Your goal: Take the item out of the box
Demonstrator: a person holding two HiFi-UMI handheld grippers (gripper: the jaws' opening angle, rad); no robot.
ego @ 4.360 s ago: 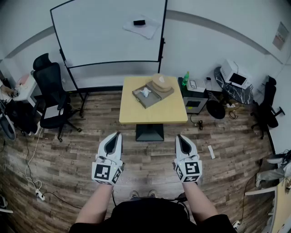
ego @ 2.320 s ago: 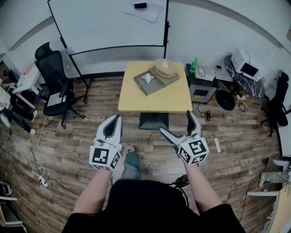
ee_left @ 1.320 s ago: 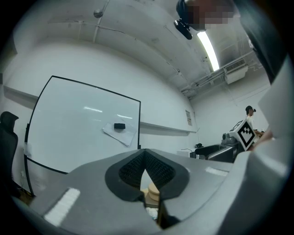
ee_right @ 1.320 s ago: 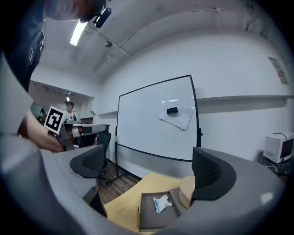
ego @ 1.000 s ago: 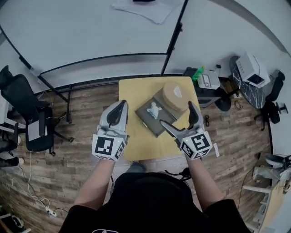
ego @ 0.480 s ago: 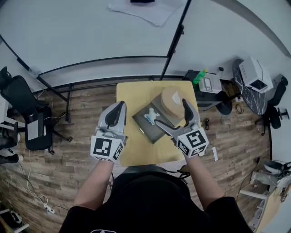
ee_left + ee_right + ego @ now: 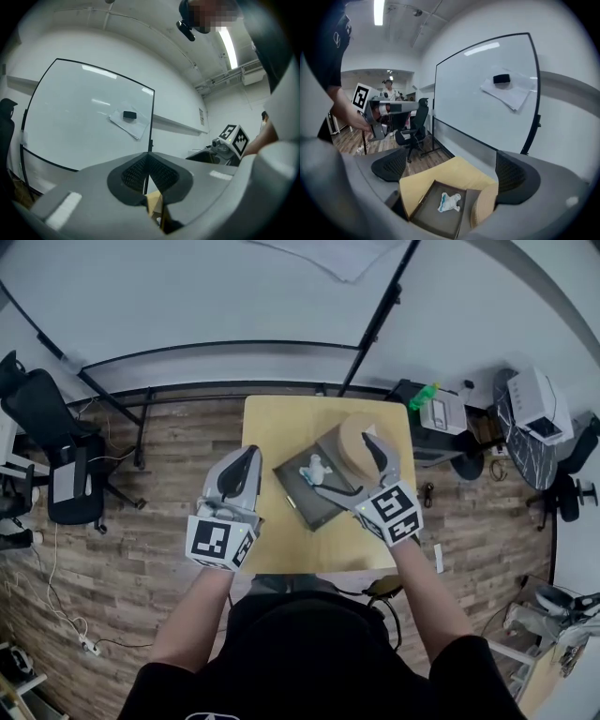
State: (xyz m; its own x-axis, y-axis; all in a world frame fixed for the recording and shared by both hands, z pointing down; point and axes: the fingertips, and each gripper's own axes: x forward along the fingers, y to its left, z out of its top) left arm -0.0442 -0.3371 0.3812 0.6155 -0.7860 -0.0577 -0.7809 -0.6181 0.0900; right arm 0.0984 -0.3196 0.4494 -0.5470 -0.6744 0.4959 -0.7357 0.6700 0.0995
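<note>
A shallow dark grey box [image 7: 298, 495] lies open on the yellow table [image 7: 272, 427], with a small white and pale blue item [image 7: 316, 468] inside it. A round tan lid [image 7: 352, 442] leans on the box's far right corner. My right gripper [image 7: 349, 467] is open and hovers above the box's right side, its jaws spread wide. In the right gripper view the item [image 7: 449, 202] sits in the box [image 7: 425, 214] below the open right gripper [image 7: 452, 173]. My left gripper [image 7: 249, 457] is shut over the table's left part; in its own view the left gripper [image 7: 149, 174] has its pads touching, with nothing held.
A large whiteboard [image 7: 187, 296] on a stand rises behind the table. A black office chair [image 7: 56, 456] stands at the left. At the right are a green bottle [image 7: 424, 395] on a low cabinet and a printer [image 7: 536, 409]. The floor is wood planks.
The person has walked up to the table. The right gripper has opened and has shifted forward over the box. The left gripper stays shut.
</note>
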